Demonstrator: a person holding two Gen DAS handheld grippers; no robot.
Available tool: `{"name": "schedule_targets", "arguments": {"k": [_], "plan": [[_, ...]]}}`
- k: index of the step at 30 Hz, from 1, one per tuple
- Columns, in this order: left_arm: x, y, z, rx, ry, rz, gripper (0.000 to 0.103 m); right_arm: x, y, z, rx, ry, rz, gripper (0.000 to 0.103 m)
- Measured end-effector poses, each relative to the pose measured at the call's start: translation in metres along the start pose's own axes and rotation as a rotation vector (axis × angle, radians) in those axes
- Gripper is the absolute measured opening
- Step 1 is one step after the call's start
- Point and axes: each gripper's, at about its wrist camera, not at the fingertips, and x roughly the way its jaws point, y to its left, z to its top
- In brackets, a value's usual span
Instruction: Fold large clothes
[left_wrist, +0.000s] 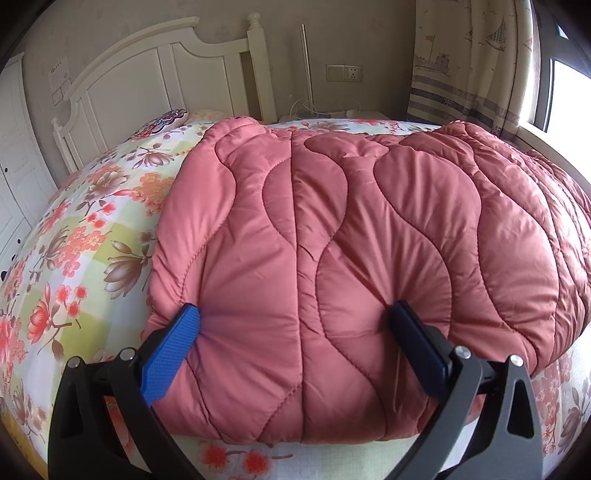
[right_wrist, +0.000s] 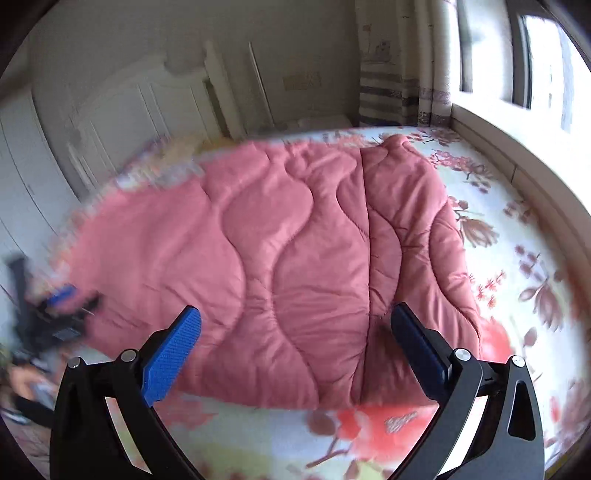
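A pink quilted padded garment (left_wrist: 332, 240) lies folded into a thick block on the floral bed sheet (left_wrist: 74, 240). My left gripper (left_wrist: 295, 308) is open and wide, its blue fingertips (left_wrist: 184, 332) pressing dents into the garment's near end. In the blurred right wrist view the same garment (right_wrist: 277, 258) lies across the bed sheet (right_wrist: 517, 258). My right gripper (right_wrist: 295, 310) is open over the garment's near right edge, with nothing held. A dark and blue blurred shape at the garment's far left looks like the left gripper (right_wrist: 62, 295).
A white headboard (left_wrist: 147, 81) and a patterned pillow (left_wrist: 166, 120) stand at the bed's far end. A curtain (left_wrist: 469, 62) and a window sill (right_wrist: 517, 147) run along the right side. White wardrobe doors (left_wrist: 14, 166) are on the left.
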Motion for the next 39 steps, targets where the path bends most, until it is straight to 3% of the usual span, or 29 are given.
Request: {"name": "schedule_targets", "arguments": {"k": [2, 5, 10, 14, 17, 22, 23, 24, 26, 27, 29, 33, 36, 39], "plan": [[-0.001, -0.001, 0.000, -0.004, 0.000, 0.005, 0.101, -0.026, -0.022, -0.009, 0.134, -0.024, 0.070, 0.098], [-0.001, -0.002, 0.000, -0.008, 0.001, 0.007, 0.101, -0.041, -0.047, -0.028, 0.265, 0.030, 0.172, 0.098], [-0.001, -0.002, 0.000, -0.007, 0.002, 0.005, 0.101, -0.039, -0.050, -0.055, 0.283, 0.095, 0.199, 0.098], [-0.002, -0.003, -0.001, 0.004, 0.005, -0.004, 0.101, -0.005, -0.043, -0.060, 0.324, 0.133, 0.218, 0.098], [-0.001, -0.004, -0.002, 0.012, 0.006, -0.001, 0.101, 0.024, -0.036, -0.042, 0.365, 0.032, 0.207, 0.099], [-0.001, -0.006, -0.003, 0.030, 0.012, -0.006, 0.101, 0.063, -0.016, -0.011, 0.536, -0.156, 0.024, 0.099], [-0.001, -0.007, -0.004, 0.035, 0.013, -0.003, 0.101, 0.068, -0.014, -0.008, 0.551, -0.186, 0.026, 0.088], [-0.001, -0.007, -0.004, 0.037, 0.013, -0.003, 0.101, 0.072, -0.014, -0.007, 0.577, -0.212, 0.055, 0.058], [-0.004, -0.009, -0.005, 0.058, 0.010, 0.006, 0.101, 0.077, -0.023, -0.014, 0.653, -0.233, 0.138, 0.039], [-0.007, -0.011, -0.004, 0.066, 0.012, 0.013, 0.101, 0.074, -0.027, -0.017, 0.664, -0.241, 0.169, 0.035], [-0.023, -0.013, 0.003, 0.061, 0.016, 0.008, 0.100, 0.062, -0.034, -0.024, 0.669, -0.247, 0.239, 0.034], [-0.065, -0.028, 0.033, 0.035, -0.080, -0.066, 0.101, 0.025, -0.046, -0.043, 0.629, -0.248, 0.305, 0.034], [-0.082, -0.064, 0.063, 0.114, -0.141, -0.027, 0.101, 0.004, -0.049, -0.053, 0.586, -0.266, 0.312, 0.034], [-0.066, -0.102, 0.092, 0.161, -0.127, 0.023, 0.101, -0.017, -0.056, -0.061, 0.558, -0.283, 0.300, 0.034]]}}
